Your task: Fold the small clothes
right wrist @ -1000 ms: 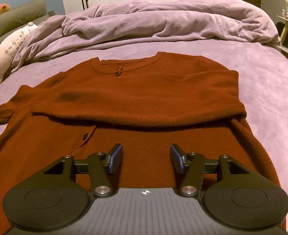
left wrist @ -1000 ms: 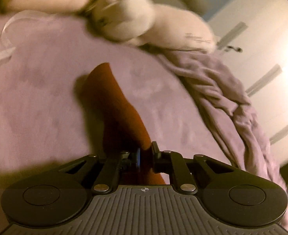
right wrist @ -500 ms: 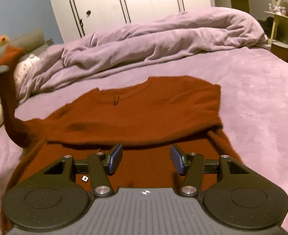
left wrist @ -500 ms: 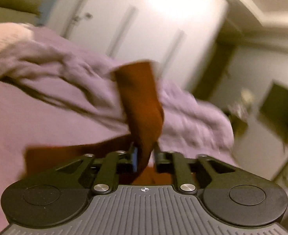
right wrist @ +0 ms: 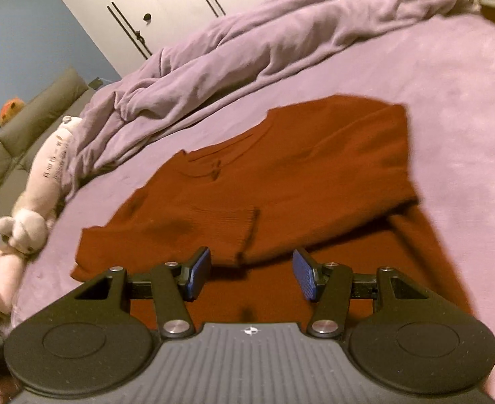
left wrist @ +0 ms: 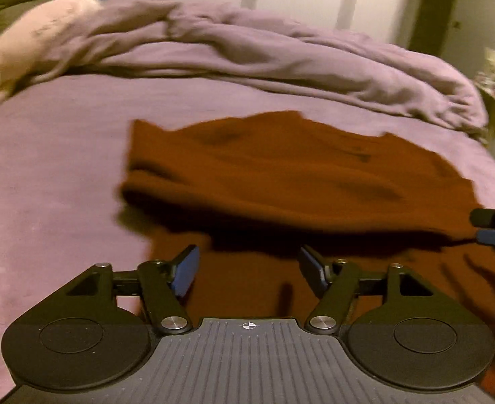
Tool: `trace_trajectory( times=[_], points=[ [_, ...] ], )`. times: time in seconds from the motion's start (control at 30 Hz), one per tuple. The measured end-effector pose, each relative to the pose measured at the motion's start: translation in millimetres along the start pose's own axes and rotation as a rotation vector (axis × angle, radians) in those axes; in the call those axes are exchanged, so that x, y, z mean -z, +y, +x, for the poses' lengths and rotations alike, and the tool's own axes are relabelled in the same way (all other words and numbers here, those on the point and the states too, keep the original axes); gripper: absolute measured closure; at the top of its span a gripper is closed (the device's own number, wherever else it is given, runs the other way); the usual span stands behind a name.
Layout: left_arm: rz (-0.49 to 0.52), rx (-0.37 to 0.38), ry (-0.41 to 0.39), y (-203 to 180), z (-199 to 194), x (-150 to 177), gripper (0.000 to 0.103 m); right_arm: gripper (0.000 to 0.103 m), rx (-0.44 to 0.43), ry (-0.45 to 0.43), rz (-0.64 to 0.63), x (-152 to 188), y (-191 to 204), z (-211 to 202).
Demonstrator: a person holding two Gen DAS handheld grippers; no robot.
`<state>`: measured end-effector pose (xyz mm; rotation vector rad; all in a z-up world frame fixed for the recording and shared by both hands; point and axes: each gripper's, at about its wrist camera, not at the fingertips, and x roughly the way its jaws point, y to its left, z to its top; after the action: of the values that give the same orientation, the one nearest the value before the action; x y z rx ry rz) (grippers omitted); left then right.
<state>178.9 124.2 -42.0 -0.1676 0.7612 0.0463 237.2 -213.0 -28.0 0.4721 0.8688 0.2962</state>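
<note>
You have both sleeves of the rust-red cardigan (right wrist: 281,181) laid across its chest, so the sleeve folds look done. It lies flat in the middle of the bed (right wrist: 449,101), neckline toward the heaped duvet (right wrist: 247,40) at the far edge and hem toward you at the near edge. Your left hand-held gripper (left wrist: 247,269) has just been opening and now stands wide above the lower body of the cardigan, with nothing between its jaws. Your right hand-held gripper (right wrist: 251,274) hangs half open, also empty, just short of the ribbed cuff (right wrist: 244,227) resting on top. What I judge is left: bring the hem up toward the neckline, perhaps fold the sides in first, then tidy the edges. The plush toy (right wrist: 21,229) at the left edge lies clear of the work.
</note>
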Motion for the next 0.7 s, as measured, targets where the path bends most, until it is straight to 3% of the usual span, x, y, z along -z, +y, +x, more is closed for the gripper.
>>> trace_trajectory(
  times=[0.1, 0.27, 0.37, 0.43, 0.47, 0.57, 0.7],
  points=[
    [-0.037, 0.001, 0.0, 11.9, -1.8, 7.6, 0.031, 0.049, -0.008, 0.02, 0.002, -9.8, 8.2, 24.8],
    [-0.01, 0.012, 0.011, 2.6, 8.1, 12.5, 0.029, 0.054, 0.01, 0.077, 0.04, -14.2, 8.7, 55.6],
    [0.011, 0.011, 0.006, -3.3, 10.2, 14.7, 0.029, 0.066, 0.034, 0.091, -0.029, -9.4, 19.4, 63.3],
    [0.013, 0.005, 0.003, -2.7, 11.3, 14.3, 0.029, 0.094, 0.046, 0.097, -0.073, -8.2, 26.0, 65.6],
    [0.012, 0.007, 0.003, -1.6, 11.7, 13.3, 0.029, 0.094, 0.045, 0.101, -0.077, -8.2, 28.2, 65.9],
    [0.02, 0.002, -0.008, 1.4, 10.0, 8.8, 0.029, 0.098, 0.068, 0.056, -0.145, -8.8, 39.2, 56.1],
    [0.028, -0.033, -0.034, 8.6, 7.2, -2.3, 0.029, 0.098, 0.116, -0.117, -0.27, -19.7, 55.7, 20.6]
  ],
)
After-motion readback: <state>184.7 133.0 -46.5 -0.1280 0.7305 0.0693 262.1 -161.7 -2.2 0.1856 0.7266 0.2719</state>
